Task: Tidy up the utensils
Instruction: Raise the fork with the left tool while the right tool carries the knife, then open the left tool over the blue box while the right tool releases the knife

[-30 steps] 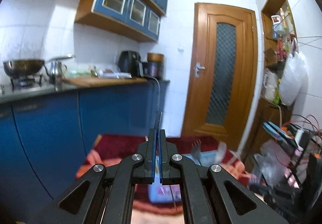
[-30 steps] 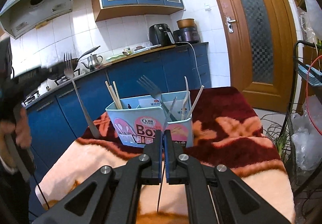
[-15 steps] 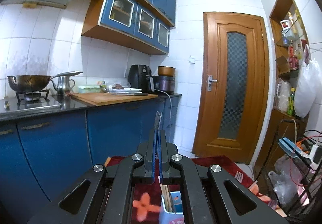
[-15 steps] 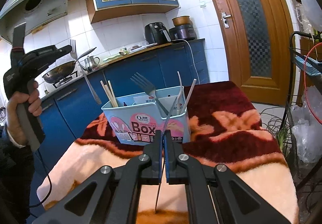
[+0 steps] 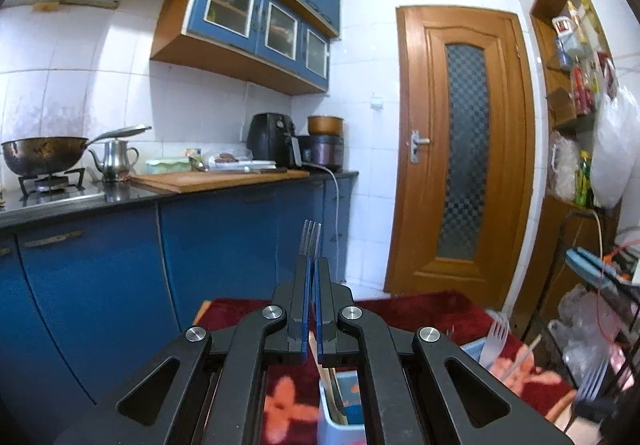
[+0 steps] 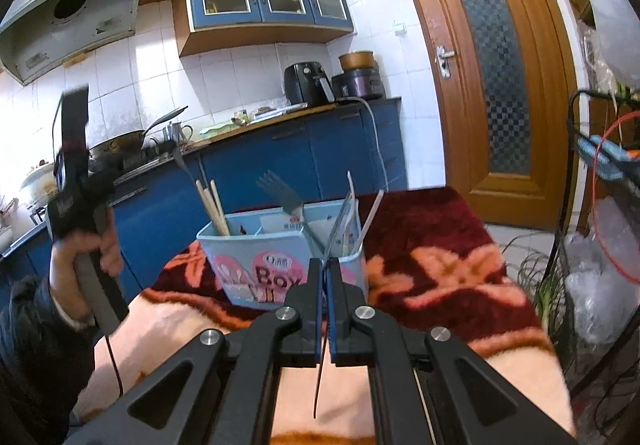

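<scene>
Since a second ago the left gripper [image 5: 311, 273], clamped on a fork [image 5: 311, 239], has come above the utensil box [image 6: 280, 253], insertion apparently pending; right gripper [image 6: 324, 273] grips a thin utensil [image 6: 338, 223].

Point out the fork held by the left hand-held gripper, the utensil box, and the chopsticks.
fork [image 5: 311, 239]: left wrist view, on the tines.
utensil box [image 6: 244, 265]: right wrist view, on the front wall.
chopsticks [image 6: 214, 209]: right wrist view, on the shafts above the box.
</scene>
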`<state>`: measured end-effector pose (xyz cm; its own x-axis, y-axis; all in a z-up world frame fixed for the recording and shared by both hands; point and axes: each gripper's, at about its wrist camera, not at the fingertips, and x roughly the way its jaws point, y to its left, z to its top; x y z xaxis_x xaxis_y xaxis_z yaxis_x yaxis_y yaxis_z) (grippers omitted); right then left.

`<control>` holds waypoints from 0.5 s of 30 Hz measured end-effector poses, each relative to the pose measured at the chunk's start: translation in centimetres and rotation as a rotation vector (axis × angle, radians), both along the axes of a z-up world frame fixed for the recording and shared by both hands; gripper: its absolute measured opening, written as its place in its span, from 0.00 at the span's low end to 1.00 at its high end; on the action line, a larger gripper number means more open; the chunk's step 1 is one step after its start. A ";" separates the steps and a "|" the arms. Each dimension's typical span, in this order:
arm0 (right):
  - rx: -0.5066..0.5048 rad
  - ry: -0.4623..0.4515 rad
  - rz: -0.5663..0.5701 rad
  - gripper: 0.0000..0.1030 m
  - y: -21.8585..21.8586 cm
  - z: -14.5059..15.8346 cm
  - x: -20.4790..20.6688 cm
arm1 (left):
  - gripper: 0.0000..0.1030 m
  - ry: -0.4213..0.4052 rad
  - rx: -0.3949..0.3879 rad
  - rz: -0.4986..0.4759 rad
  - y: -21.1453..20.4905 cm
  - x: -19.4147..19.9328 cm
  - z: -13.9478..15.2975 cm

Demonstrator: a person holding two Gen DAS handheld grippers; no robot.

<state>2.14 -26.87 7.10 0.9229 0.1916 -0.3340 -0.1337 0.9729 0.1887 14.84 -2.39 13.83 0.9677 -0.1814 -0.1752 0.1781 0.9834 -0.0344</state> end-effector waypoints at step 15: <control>-0.072 -0.114 -0.085 0.03 0.7 4.0 3.8 | 0.02 0.114 -0.037 0.003 0.0 1.0 -5.7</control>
<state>5.91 -26.15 11.09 0.9676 0.0904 -0.2357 -0.0667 0.9921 0.1065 15.85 -2.37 8.17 0.9424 -0.1865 -0.2777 0.1676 0.9817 -0.0903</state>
